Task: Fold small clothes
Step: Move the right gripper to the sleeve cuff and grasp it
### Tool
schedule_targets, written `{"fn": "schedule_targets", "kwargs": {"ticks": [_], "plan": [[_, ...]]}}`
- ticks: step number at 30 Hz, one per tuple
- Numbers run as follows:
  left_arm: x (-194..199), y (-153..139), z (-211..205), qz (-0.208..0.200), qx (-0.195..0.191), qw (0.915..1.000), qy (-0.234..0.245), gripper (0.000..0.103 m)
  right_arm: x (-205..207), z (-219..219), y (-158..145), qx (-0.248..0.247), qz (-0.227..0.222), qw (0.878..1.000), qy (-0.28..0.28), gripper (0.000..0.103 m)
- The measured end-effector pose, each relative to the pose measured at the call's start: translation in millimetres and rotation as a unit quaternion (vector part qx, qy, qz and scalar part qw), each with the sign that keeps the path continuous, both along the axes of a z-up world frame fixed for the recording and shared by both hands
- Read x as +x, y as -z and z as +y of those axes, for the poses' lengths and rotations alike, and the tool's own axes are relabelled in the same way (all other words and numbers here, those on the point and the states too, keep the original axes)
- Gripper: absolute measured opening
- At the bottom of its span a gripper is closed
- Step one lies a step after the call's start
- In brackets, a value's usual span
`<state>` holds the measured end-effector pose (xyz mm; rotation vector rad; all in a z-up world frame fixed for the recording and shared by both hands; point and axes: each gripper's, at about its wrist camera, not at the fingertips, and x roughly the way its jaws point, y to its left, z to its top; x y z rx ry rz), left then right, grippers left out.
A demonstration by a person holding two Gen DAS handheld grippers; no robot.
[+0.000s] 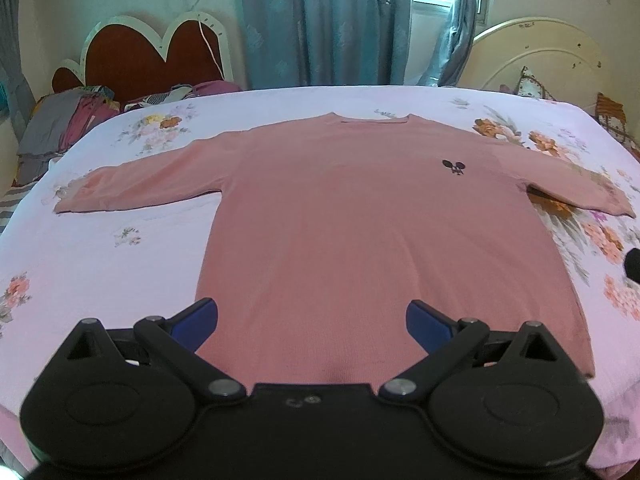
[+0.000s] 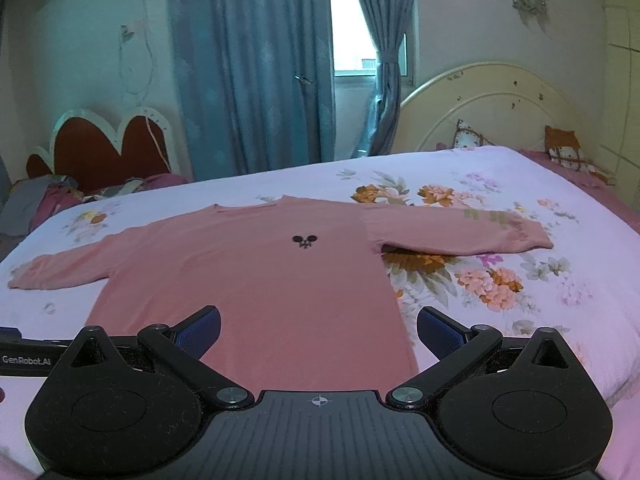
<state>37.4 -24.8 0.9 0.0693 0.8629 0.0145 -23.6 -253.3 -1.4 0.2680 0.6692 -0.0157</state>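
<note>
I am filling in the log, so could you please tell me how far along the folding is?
Done: the pink sweater lies spread flat on the floral bedsheet, sleeves out. In hand: nothing; the left gripper and right gripper are open near the hem. Left: every fold, sleeves included.

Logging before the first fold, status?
Left gripper open, right gripper open, both empty. Pink sweater flat on floral bedsheet, sleeves spread, unfolded. Nothing on it.

Left tongs (image 1: 312, 322) and right tongs (image 2: 318, 330) — both spread wide, empty.
</note>
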Motion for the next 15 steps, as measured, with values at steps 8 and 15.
{"fn": "schedule_targets", "kwargs": {"ticks": [8, 15], "plan": [[51.1, 15.4, -10.3, 0.009, 0.007, 0.9999, -0.01, 0.101, 48.0, -35.2, 24.1, 0.007, 0.017, 1.0, 0.022, 0.103], [93.2, 29.6, -21.9, 0.013, 0.009, 0.9996, -0.025, 0.101, 94.6, -77.9, 50.9, 0.01, 0.034, 0.999, 0.04, 0.103]]}}
